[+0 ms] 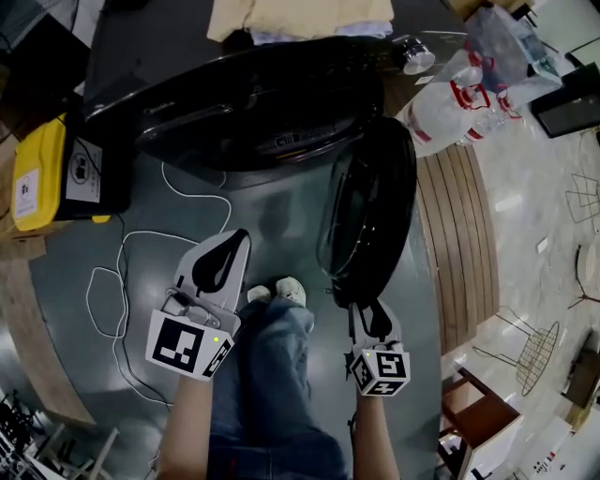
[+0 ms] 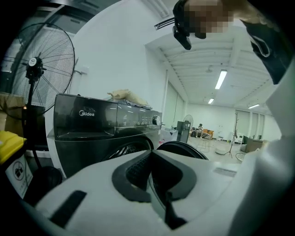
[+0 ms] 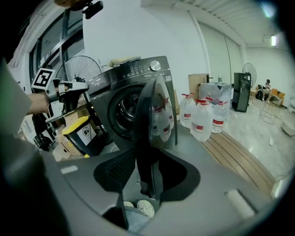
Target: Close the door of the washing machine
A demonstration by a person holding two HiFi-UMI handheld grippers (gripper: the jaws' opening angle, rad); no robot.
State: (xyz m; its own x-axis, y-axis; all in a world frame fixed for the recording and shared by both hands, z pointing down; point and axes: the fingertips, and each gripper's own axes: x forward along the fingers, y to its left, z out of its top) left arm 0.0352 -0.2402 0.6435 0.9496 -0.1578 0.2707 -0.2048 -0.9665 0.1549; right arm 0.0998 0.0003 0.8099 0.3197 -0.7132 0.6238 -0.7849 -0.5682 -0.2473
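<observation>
Washer (image 1: 253,103) stands on a dull grey floor (image 1: 272,216). Its door (image 1: 375,197) is open, swung out toward the person, edge-on in the head view.

Right gripper (image 3: 147,159): fingers (image 3: 113,168) apart, one on each side of the door's lower edge. There is a gap beside the door, so no clamp yet.

Left gripper (image 1: 240,236): low, left of the door and well apart from it. Fingertips meet, nothing held.

Floor: a white cable (image 1: 187,192) loops across the grey. Wood strips (image 1: 459,234) run along the right, with glossy pale floor beyond.

Around the washer:
- yellow-lidded bin (image 1: 37,173) to its left
- water bottles (image 1: 450,112) to its right
- cloth (image 1: 300,17) on top
- fan (image 2: 44,60) behind the bin

Room is large, with white walls and tube lights (image 2: 221,79) overhead.
</observation>
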